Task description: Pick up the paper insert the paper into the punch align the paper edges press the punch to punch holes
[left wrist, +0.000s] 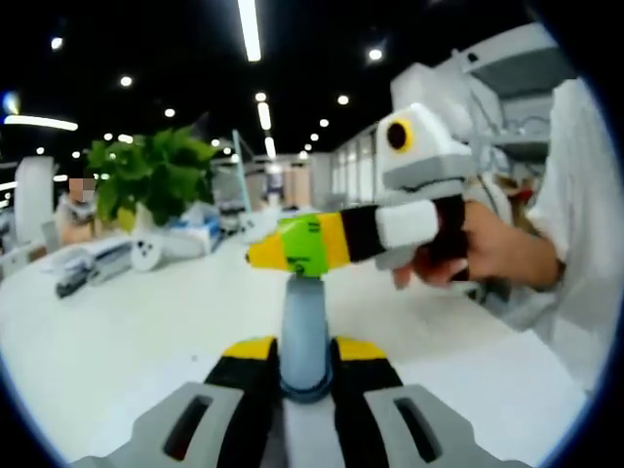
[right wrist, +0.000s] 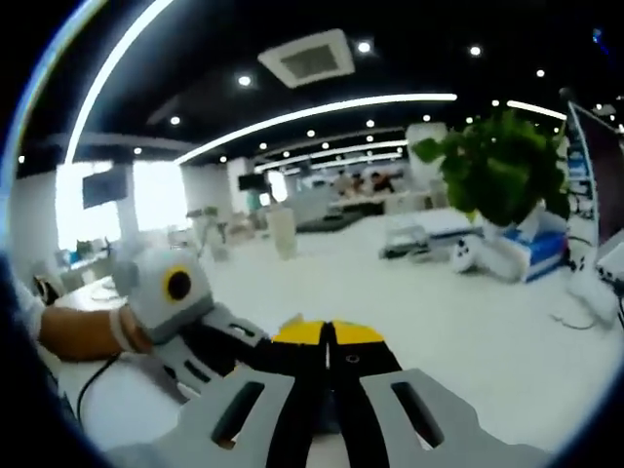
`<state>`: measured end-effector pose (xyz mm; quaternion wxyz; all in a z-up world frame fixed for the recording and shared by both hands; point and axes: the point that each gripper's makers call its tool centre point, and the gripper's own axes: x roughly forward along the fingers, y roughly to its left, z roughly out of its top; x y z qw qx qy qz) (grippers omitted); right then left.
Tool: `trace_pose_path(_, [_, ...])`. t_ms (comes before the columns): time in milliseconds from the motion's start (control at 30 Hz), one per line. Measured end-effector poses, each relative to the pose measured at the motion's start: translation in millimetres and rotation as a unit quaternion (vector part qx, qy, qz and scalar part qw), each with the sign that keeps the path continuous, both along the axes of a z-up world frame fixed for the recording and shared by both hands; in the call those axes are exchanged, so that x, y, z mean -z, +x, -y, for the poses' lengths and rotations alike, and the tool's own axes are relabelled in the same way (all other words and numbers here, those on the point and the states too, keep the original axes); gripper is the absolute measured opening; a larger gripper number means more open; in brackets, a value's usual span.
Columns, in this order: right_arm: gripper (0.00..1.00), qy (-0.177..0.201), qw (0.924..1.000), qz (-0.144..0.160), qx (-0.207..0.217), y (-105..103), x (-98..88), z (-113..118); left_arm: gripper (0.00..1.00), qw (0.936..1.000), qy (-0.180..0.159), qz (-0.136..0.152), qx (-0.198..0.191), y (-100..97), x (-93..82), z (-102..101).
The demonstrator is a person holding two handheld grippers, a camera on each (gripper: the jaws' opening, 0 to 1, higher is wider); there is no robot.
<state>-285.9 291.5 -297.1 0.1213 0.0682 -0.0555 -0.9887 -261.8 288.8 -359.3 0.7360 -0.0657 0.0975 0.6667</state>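
Note:
My left gripper has its yellow-tipped jaws closed against both sides of a grey-blue cylinder that points forward between them. My right gripper comes in from the right, held by a hand, and its yellow jaw tip with a green band lies across the cylinder's far end. In the right gripper view, my right gripper is shut, yellow tips together with nothing between them. The left gripper's grey body sits at the lower left, its black jaws running under the right one.
A wide white table lies below both grippers. A green potted plant stands at its far side beside white and blue boxes. The plant also rises at the right. A person's white sleeve fills the right edge.

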Motion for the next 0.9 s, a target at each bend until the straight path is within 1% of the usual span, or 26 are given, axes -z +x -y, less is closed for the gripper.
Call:
trace_pose_path(33, [0.04,0.002,1.0,-0.001,-0.002,0.5,-1.8,-1.2,0.24,1.0,0.0,0.001,0.0,0.0,0.0,-0.1])
trace_pose_path(67, [0.04,0.012,0.9999,-0.002,-0.003,-0.4,-2.0,-3.2,0.24,1.0,0.0,0.001,0.0,0.0,0.0,-0.1])
trace_pose_path(167, [0.05,0.076,0.9967,-0.022,-0.014,1.5,-4.2,-8.0,0.24,1.0,0.0,0.009,-0.004,-0.1,-0.4,0.0])
trace_pose_path(233, [0.06,0.102,0.9942,-0.031,-0.012,3.0,-5.1,-10.8,0.24,0.9999,0.003,0.012,-0.005,-0.3,-1.9,0.4])
trace_pose_path(300, [0.09,0.116,0.9923,-0.038,-0.018,4.1,-5.3,-10.5,0.26,0.9999,0.006,0.014,-0.004,-0.5,-3.3,0.8])
trace_pose_path(333, [0.12,0.123,0.9914,-0.039,-0.02,4.8,-4.8,-11.0,0.28,0.9999,0.007,0.015,-0.004,-0.5,-3.6,0.9])
trace_pose_path(467, [0.24,0.131,0.9907,-0.03,-0.022,3.2,-0.3,-15.7,0.36,0.9998,0.009,0.016,-0.007,-1.6,-4.6,1.1])
trace_pose_path(567, [0.26,0.123,0.9916,-0.031,-0.027,4.9,-0.3,-17.4,0.37,0.9997,0.013,0.02,-0.008,-2.2,-6.4,1.2])
trace_pose_path(667, [0.27,0.126,0.9909,-0.038,-0.03,5.8,-1.4,-17.6,0.37,0.9995,0.016,0.024,-0.01,-3.2,-7.7,1.5])
trace_pose_path(733, [0.33,0.129,0.9908,-0.031,-0.029,6.0,0.4,-19.8,0.38,0.9994,0.02,0.028,-0.01,-3.6,-9.4,1.9])
trace_pose_path(767, [0.34,0.128,0.991,-0.028,-0.027,5.7,1.8,-21.0,0.39,0.9992,0.023,0.031,-0.01,-3.9,-10.9,2.3])
trace_pose_path(833, [0.32,0.128,0.9911,-0.025,-0.028,7.7,3.3,-24.2,0.42,0.999,0.029,0.034,-0.01,-4.2,-13.2,2.5])
trace_pose_path(900, [0.33,0.116,0.9924,-0.023,-0.034,10.4,4.2,-24.5,0.45,0.9988,0.031,0.036,-0.013,-5.0,-14.0,2.0])
